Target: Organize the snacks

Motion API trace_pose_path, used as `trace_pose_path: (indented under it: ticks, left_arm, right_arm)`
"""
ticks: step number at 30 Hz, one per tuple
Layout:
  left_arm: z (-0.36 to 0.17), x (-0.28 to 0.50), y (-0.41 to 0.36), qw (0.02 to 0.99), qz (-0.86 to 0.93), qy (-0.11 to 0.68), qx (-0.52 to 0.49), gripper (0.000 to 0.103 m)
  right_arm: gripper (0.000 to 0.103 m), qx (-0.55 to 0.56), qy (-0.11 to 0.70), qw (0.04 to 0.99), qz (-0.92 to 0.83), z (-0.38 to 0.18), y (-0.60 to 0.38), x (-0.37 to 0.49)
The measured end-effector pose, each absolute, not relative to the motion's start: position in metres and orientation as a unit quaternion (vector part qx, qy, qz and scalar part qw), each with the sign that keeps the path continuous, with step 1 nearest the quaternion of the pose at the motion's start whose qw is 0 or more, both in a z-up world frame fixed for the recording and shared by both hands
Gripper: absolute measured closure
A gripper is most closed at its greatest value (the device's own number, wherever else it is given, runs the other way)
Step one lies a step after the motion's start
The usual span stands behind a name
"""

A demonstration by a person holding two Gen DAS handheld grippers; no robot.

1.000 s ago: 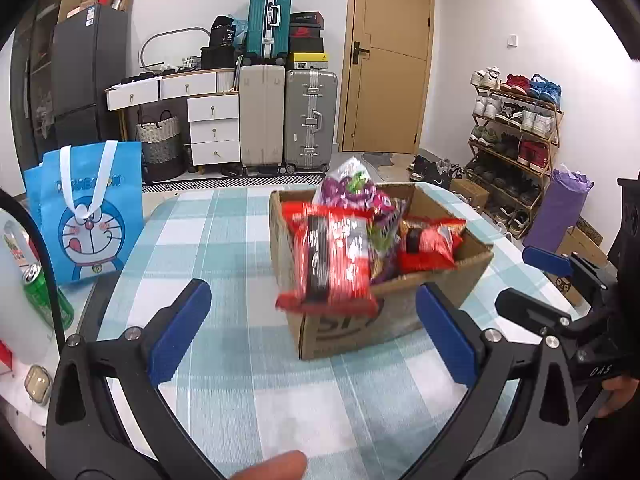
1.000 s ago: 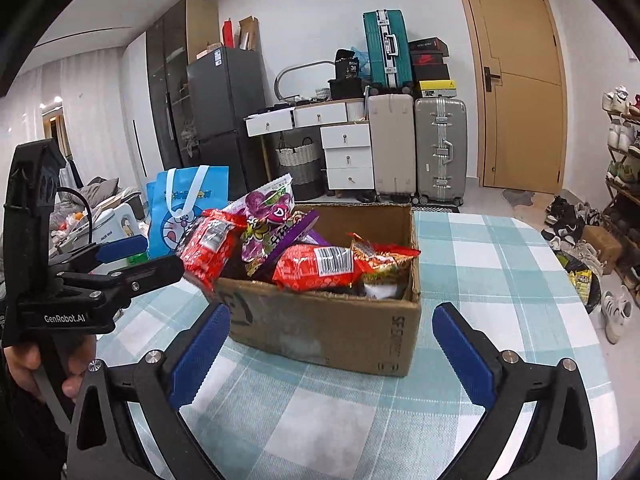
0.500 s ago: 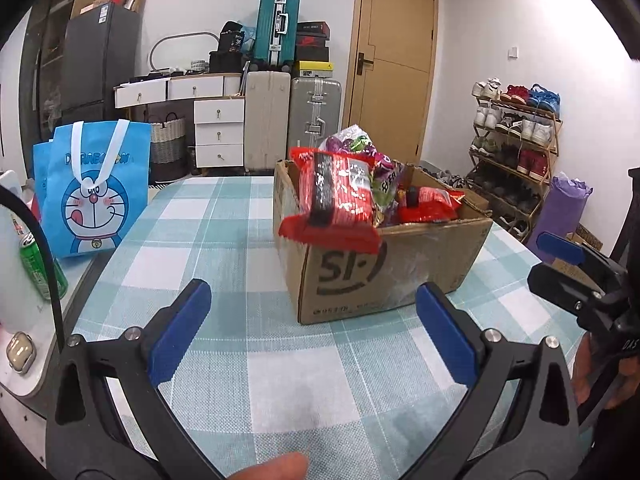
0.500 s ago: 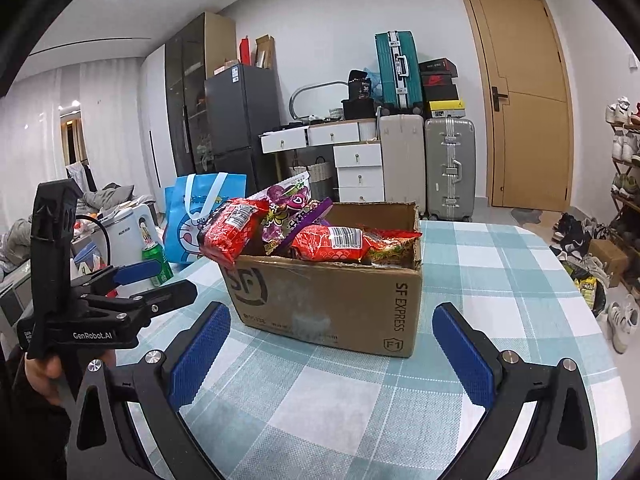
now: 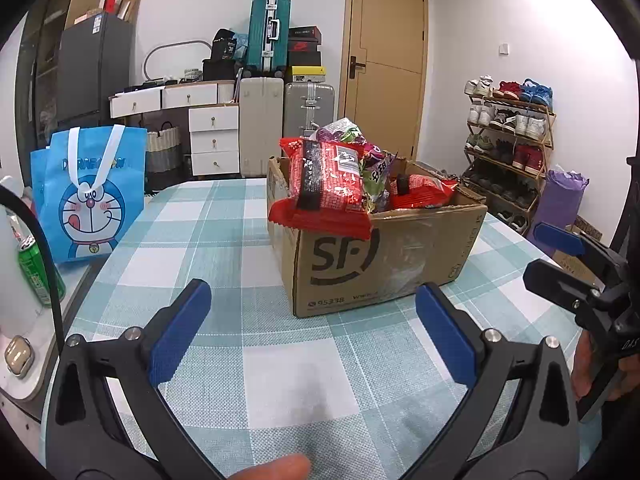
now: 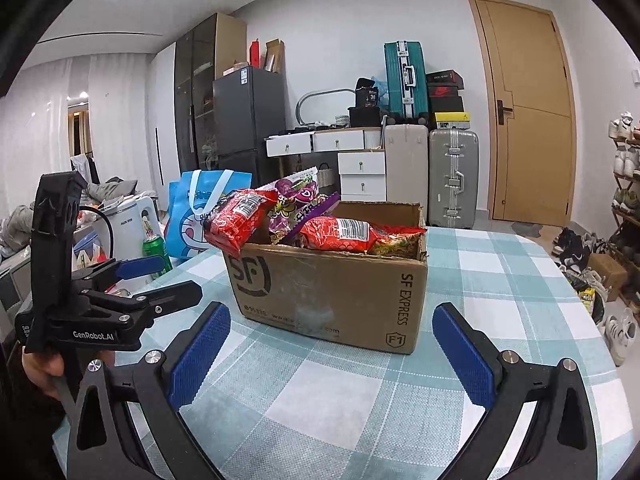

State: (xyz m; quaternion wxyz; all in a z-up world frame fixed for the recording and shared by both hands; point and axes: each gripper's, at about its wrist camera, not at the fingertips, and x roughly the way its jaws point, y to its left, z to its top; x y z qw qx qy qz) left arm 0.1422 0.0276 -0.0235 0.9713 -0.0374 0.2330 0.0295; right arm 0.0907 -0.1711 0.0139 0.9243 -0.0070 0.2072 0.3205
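Toward the upper middle of both views, the snack-filled cardboard box (image 5: 384,256) sits on the table (image 5: 224,240) ahead of both spread, empty grippers, left gripper (image 5: 312,332) nearer the overhanging red snack packet (image 5: 324,188).

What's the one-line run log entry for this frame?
left gripper: open, empty | right gripper: open, empty | snack bags: in cardboard box

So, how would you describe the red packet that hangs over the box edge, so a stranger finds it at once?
On the checked table stands an open cardboard box printed SF, full of snack bags. The red packet lies over the box's left rim, half outside it. Unlike the other red bags deeper inside, it has a black stripe down its back and droops over the SF logo.
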Motion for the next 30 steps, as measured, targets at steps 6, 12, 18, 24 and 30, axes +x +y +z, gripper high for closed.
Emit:
trace_pose_path:
  ticks: [6,12,18,24,30]
  left_arm:
    - [-0.0217,0.1427,0.0233,0.972,0.029,0.232,-0.029,0.001]
    - [-0.0219,0.1429,0.0239,0.971,0.028,0.234,-0.030,0.001]
    - [-0.0229,0.1426,0.0233,0.972,0.028,0.232,-0.028,0.001]
    - [-0.0234,0.1424,0.0227,0.972,0.027,0.232,-0.028,0.001]
    - [-0.0234,0.1424,0.0226,0.972,0.026,0.231,-0.028,0.001]
  right_arm:
    - [0.000,-0.002,0.207,0.928,0.311,0.0143,-0.1726,0.0918]
    - [0.000,0.003,0.205,0.930,0.307,0.0137,-0.1740,0.0929]
    - [0.000,-0.003,0.203,0.930,0.308,0.0135,-0.1724,0.0918]
    - [0.000,-0.005,0.201,0.930,0.309,0.0127,-0.1721,0.0911]
    - [0.000,-0.005,0.201,0.930,0.309,0.0123,-0.1722,0.0905]
